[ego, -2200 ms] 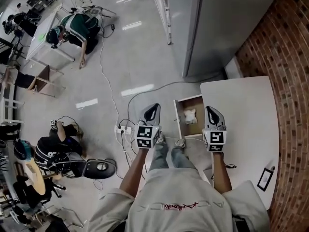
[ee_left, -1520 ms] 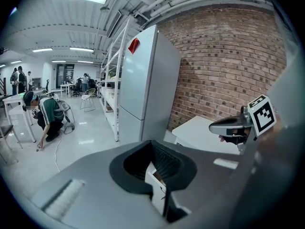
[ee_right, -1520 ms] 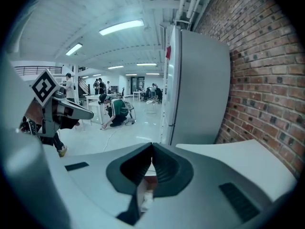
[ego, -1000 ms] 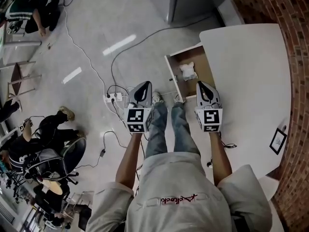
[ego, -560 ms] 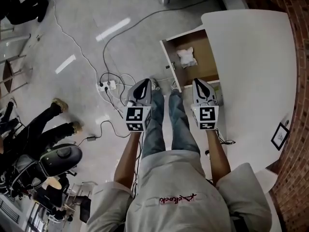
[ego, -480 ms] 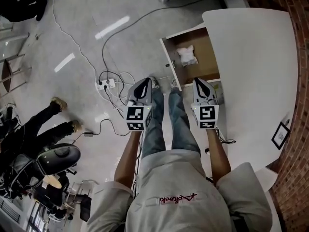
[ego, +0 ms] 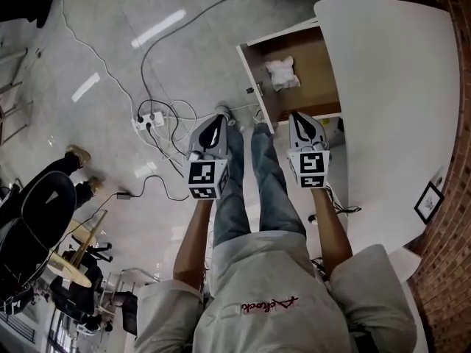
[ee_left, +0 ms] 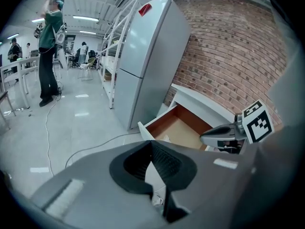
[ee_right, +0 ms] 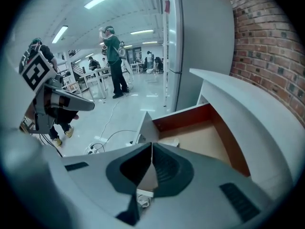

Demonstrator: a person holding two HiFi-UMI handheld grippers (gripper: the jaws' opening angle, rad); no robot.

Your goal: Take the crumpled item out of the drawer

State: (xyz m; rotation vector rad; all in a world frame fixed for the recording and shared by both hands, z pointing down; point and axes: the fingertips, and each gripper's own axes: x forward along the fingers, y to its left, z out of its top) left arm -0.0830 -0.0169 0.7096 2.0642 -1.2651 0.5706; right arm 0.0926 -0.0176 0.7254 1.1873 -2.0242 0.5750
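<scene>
I held both forearms straight out ahead, side by side above my legs. The left gripper (ego: 217, 121) pointed over the floor beside the open drawer (ego: 318, 61), its jaws pressed together on nothing. The right gripper (ego: 298, 118) sat at the drawer's near edge, jaws likewise closed and empty. The crumpled item (ego: 282, 73) lay on the drawer's floor, apart from both tips.

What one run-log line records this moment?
drawer: open | crumpled item: inside drawer, untouched | left gripper: shut, empty | right gripper: shut, empty, short of item | task: pickup not begun
</scene>
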